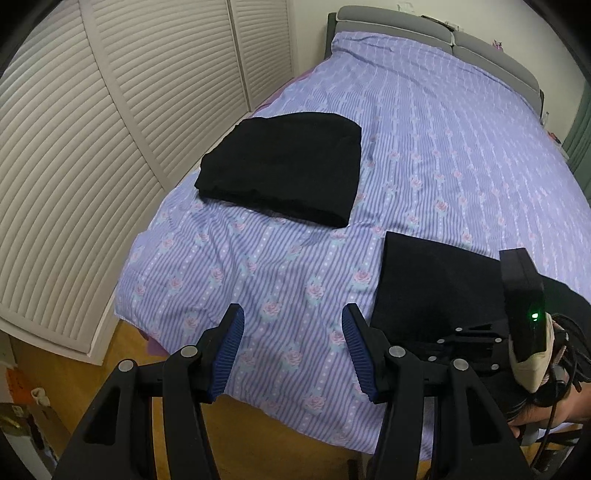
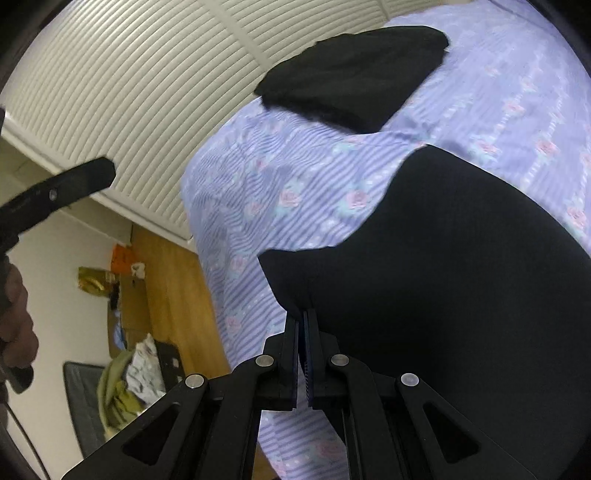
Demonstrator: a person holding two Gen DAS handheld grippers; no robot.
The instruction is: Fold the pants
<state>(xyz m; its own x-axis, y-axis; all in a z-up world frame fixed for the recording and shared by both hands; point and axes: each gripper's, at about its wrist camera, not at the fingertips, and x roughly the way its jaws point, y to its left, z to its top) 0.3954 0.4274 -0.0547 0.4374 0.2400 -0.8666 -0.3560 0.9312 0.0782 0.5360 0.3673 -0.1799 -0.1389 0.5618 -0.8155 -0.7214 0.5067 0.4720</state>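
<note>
Folded black pants [image 1: 284, 170] lie on the purple striped bedspread [image 1: 424, 147] near the bed's left edge; they also show in the right wrist view [image 2: 354, 70]. A second black pants piece [image 1: 436, 280] lies near the bed's front right; in the right wrist view it [image 2: 461, 277] fills the right side. My left gripper [image 1: 293, 354] is open and empty above the bed's front edge. My right gripper [image 2: 302, 321] is shut on the near corner of the second black pants. The right gripper body [image 1: 524, 306] shows at the right of the left wrist view.
White louvred closet doors [image 1: 92, 147] stand left of the bed. A grey headboard [image 1: 443, 33] is at the far end. Wooden floor [image 2: 173, 291] with clutter, a bag and clothes [image 2: 136, 373], lies beside the bed's corner.
</note>
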